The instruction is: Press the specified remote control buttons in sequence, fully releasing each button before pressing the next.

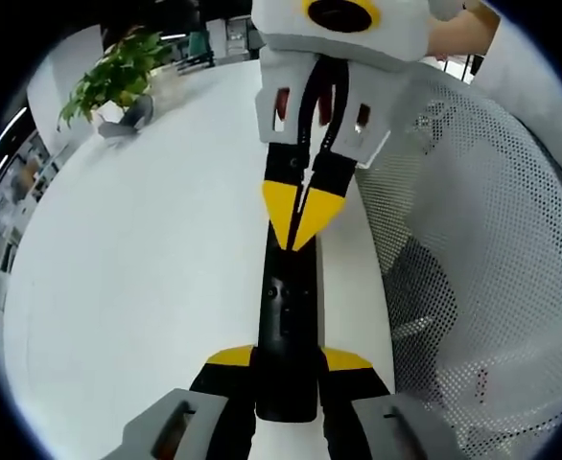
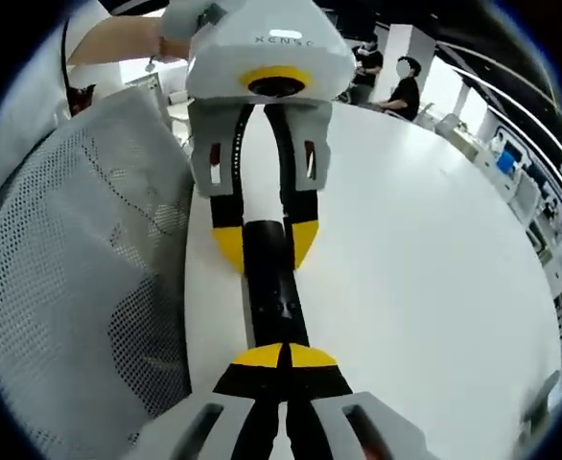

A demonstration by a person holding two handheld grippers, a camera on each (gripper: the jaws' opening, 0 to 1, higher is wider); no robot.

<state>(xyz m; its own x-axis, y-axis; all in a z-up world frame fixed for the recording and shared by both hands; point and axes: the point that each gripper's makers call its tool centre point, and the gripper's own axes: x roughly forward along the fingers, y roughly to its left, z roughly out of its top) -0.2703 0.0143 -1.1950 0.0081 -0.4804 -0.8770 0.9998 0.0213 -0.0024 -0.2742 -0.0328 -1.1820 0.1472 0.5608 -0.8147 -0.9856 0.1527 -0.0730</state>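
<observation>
The slim black plastic remote control is lying lengthwise near the edge of the round white table; the left gripper is clasping its near end between yellow-tipped jaws set about the remote's width apart, while the right gripper, jaws closed together into one point with nothing between them, is bearing down on the remote's upper face (whether a button is actually going under, I cannot tell).

What might go wrong: the closed tip is looking broader than the small buttons, so two could be getting pressed at once; a hard push could be tilting the remote in the left gripper's clasp or nudging it toward the table edge; lifting too little could be leaving a button half down before the next press.

Around it, a white mesh chair back is standing just beside the table edge, crowding both grippers; a green potted plant is sitting well apart at the far side; people are sitting beyond the table.
</observation>
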